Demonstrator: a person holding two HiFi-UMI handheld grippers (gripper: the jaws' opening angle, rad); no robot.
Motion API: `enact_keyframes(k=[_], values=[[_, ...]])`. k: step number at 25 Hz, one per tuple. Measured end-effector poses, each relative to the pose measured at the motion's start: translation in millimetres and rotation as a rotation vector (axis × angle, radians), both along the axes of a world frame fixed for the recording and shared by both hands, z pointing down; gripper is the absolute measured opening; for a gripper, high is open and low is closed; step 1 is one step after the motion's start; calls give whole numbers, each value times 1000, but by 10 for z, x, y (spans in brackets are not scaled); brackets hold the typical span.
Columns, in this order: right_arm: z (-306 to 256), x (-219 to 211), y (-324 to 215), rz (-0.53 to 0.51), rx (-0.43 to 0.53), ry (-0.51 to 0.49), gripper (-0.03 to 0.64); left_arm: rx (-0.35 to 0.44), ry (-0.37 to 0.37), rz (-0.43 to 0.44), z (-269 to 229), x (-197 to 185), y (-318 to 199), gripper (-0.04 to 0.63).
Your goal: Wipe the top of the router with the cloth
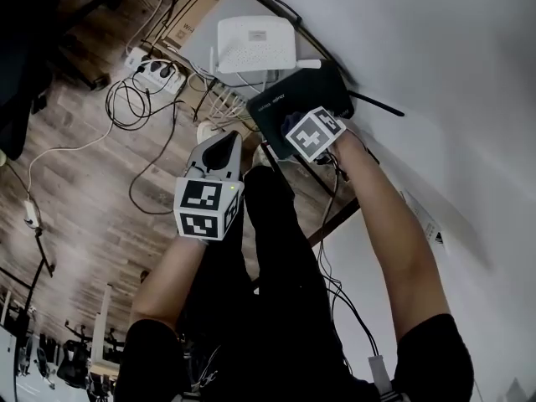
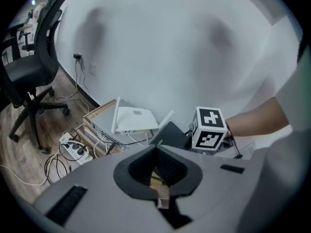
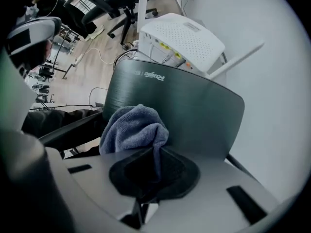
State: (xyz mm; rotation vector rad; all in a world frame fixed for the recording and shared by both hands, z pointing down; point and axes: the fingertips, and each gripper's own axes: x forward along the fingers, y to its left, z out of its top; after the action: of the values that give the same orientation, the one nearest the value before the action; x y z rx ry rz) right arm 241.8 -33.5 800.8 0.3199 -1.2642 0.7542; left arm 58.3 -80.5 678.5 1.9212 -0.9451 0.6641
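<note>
Right gripper (image 3: 154,165) is pinching soft blue-grey terry cloth (image 3: 133,127) by one fold (probably light, floppy) atop flat black router (image 3: 189,108).

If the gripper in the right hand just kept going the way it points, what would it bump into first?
Most likely the top of the black router. The right gripper has its jaws shut on the blue cloth, which bunches just ahead, seemingly against that dark surface.

Gripper-pinched cloth (image 3: 133,130) on router (image 3: 184,110)
</note>
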Motion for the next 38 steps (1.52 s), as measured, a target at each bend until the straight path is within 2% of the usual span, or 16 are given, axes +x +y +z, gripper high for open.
enact_keyframes(k=[4,9,14,19,24,33,38], values=[[-29,-220,108,14,-16,-60,5,-4,8,-35,-14,-29,22,0],[-30,-385,185,-17,-13,-82,6,-5,7,-52,-9,-106,43,0],[-80,-498,42,-23,52,-105,6,-4,10,-67,-9,-225,51,1],[-9,-564,-219,-39,162,-104,6,-14,12,-85,19,-332,62,1],[-72,-762,-463,-15,226,-129,5,-18,13,-94,50,-399,45,0],[-54,-901,-784,-3,291,-153,6,-29,7,-107,129,-440,-57,0],[-19,-766,-809,-27,291,-130,6,-32,11,-83,137,-368,-102,0]])
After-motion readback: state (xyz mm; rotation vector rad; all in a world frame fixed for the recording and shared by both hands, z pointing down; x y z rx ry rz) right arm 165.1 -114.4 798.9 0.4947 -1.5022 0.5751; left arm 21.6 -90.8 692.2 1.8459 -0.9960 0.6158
